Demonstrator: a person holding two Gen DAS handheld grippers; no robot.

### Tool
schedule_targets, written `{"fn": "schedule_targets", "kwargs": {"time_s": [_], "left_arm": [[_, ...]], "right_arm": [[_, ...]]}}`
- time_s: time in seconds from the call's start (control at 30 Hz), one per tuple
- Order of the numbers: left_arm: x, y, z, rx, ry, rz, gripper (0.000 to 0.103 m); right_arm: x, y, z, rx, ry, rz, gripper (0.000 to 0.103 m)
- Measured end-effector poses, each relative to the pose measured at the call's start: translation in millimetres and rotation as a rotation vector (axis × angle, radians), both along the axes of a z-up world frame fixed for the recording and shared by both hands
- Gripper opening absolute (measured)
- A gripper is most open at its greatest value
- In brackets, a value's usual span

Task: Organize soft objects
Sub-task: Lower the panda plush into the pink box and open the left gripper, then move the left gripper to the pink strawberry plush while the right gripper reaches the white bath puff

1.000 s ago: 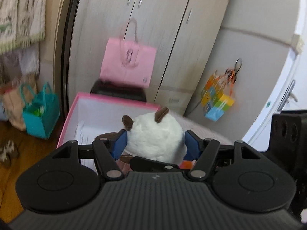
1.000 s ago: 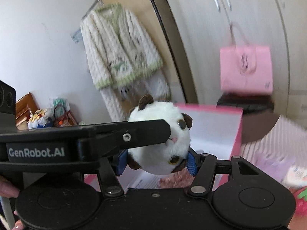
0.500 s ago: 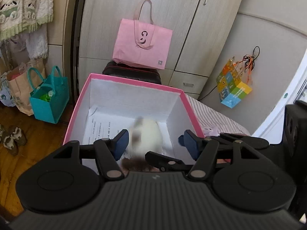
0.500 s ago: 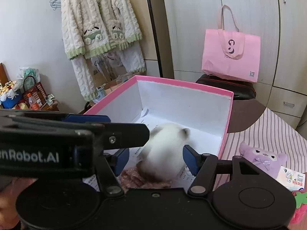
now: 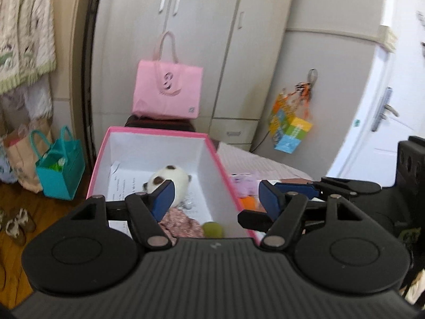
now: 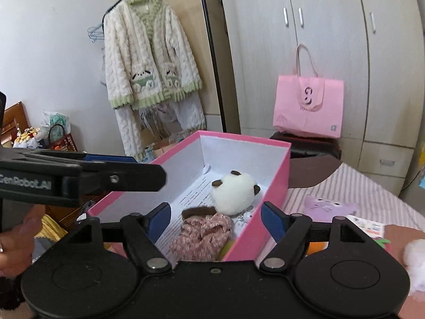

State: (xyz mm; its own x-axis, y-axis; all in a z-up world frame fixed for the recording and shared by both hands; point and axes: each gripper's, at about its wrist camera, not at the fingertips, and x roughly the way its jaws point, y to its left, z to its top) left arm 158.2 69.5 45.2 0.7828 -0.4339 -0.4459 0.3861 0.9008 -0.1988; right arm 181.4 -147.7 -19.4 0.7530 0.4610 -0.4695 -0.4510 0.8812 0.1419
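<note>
The white panda plush lies in the pink box beside a floral cloth doll, both gripper jaws opening and empty; the purple plush on the bed looks light and squashy, best pinched across its middle

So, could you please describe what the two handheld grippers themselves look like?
Both are matte black plastic. The left gripper and right gripper each have a ribbed body, two round discs, silver pivot screws on angled black linkage arms, and blue fingers. In the right wrist view, the left gripper's side carries white "GenRobot.AI" lettering. No cables or sleeves show.
</note>
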Motion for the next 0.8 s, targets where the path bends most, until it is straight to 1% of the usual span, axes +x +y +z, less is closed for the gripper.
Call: {"fn": "schedule_targets", "kwargs": {"time_s": [0.07, 0.1, 0.13, 0.27, 0.4, 0.63, 0.73, 0.8], "left_arm": [[-17.1, -4.0, 5.4, 0.004, -0.024, -0.023, 0.070], [-24.0, -6.2, 7.8, 0.006, -0.033, -0.036, 0.073], [-31.7, -7.9, 9.7, 0.009, -0.042, -0.048, 0.074], [-58.5, -17.6, 16.8, 0.027, -0.074, -0.093, 0.074], [-77.9, -27.3, 21.5, 0.039, -0.088, -0.137, 0.075], [-96.6, -48.6, 14.7, 0.076, -0.071, -0.200, 0.075], [-99.7, -59.4, 8.4, 0.088, -0.059, -0.207, 0.076], [-100.7, -66.4, 3.1, 0.082, -0.041, -0.208, 0.076]], "right_arm": [[-15.2, -7.5, 4.2, -0.001, -0.018, -0.005, 0.079], [-23.1, -10.3, 6.5, -0.002, -0.024, -0.007, 0.079], [-29.2, -13.1, 8.0, -0.005, -0.029, -0.007, 0.079], [-55.8, -25.7, 14.3, -0.031, -0.045, -0.011, 0.079], [-80.1, -36.4, 18.8, -0.068, -0.065, -0.024, 0.079], [-118.1, -66.0, 14.4, -0.095, -0.067, -0.032, 0.079], [-132.1, -77.5, 9.0, -0.109, -0.074, -0.036, 0.079], [-139.5, -83.6, 3.4, -0.115, -0.073, -0.027, 0.079]]}}
